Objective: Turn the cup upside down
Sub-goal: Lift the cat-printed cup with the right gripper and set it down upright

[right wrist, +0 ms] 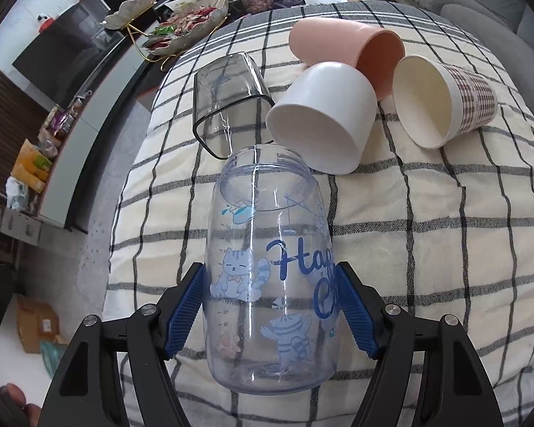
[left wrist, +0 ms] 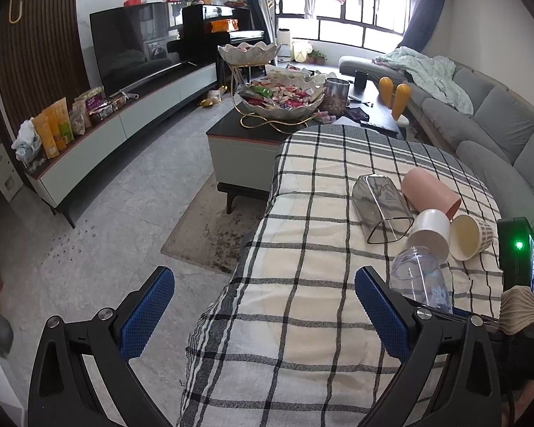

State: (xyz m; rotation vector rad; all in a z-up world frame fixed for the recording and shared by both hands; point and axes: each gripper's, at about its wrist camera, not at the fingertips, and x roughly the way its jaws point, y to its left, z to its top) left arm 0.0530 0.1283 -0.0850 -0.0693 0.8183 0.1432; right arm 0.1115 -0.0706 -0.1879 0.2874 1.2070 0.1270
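Nearest the right wrist camera, the clear printed cup [right wrist: 270,270] is pinched between the blue pads of the right gripper [right wrist: 270,306], one pad pressed on each side of its lower body. Its long axis runs straight forward from the jaws, base toward the camera and open mouth pointing away. Whether it rests on the checked cloth [right wrist: 427,235] or is held just above it cannot be told. The coming flip is judged to turn on that axis: the wrist would have to pitch the mouth downward so the rim meets the cloth.

Just beyond the mouth, the white cup [right wrist: 324,121] lies on its side, very near or touching the rim, and is judged the likeliest thing to be knocked. To its left lies a smoky square tumbler [right wrist: 228,96], behind it a pink cup [right wrist: 341,48], and to the right a patterned paper cup [right wrist: 445,101], all tipped over and clustered together.

The left gripper [left wrist: 263,316] is spread wide and empty over the cloth's near edge, with the clear cup just beside its right finger. Farther off, a snack bowl stand [left wrist: 277,96] is seen on a low table [left wrist: 245,138].
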